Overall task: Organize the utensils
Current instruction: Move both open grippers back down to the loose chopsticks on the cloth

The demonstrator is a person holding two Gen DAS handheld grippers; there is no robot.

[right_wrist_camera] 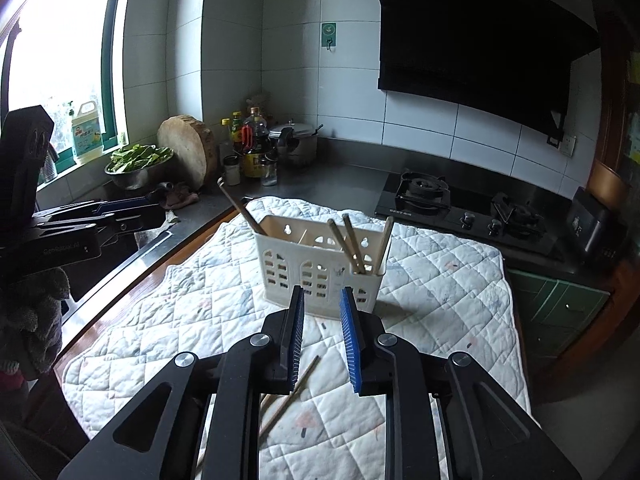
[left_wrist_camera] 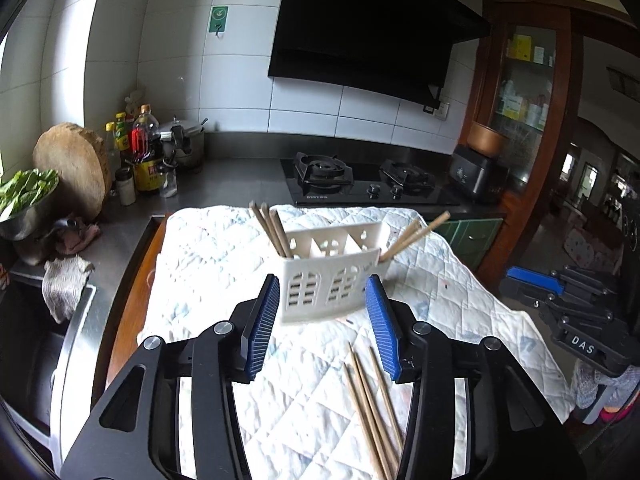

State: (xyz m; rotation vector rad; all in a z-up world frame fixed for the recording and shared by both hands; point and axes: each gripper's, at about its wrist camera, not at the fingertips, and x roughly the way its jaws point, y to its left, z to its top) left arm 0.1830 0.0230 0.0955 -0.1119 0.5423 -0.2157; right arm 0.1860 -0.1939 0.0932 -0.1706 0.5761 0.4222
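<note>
Loose chopsticks (left_wrist_camera: pixel 370 408) lie on the quilt (left_wrist_camera: pixel 208 264) just short of the holder (left_wrist_camera: pixel 332 280) — thin, stiff, light, likely to roll; best pinched mid-length, one at a time. The left gripper (left_wrist_camera: pixel 322 320) has its jaws spread wide, the right gripper (right_wrist_camera: pixel 322 336) partly spread — both empty.

Chopsticks (left_wrist_camera: pixel 372 404) before caddy (left_wrist_camera: pixel 332 280) (others inside), on quilt (left_wrist_camera: pixel 208 264).
</note>
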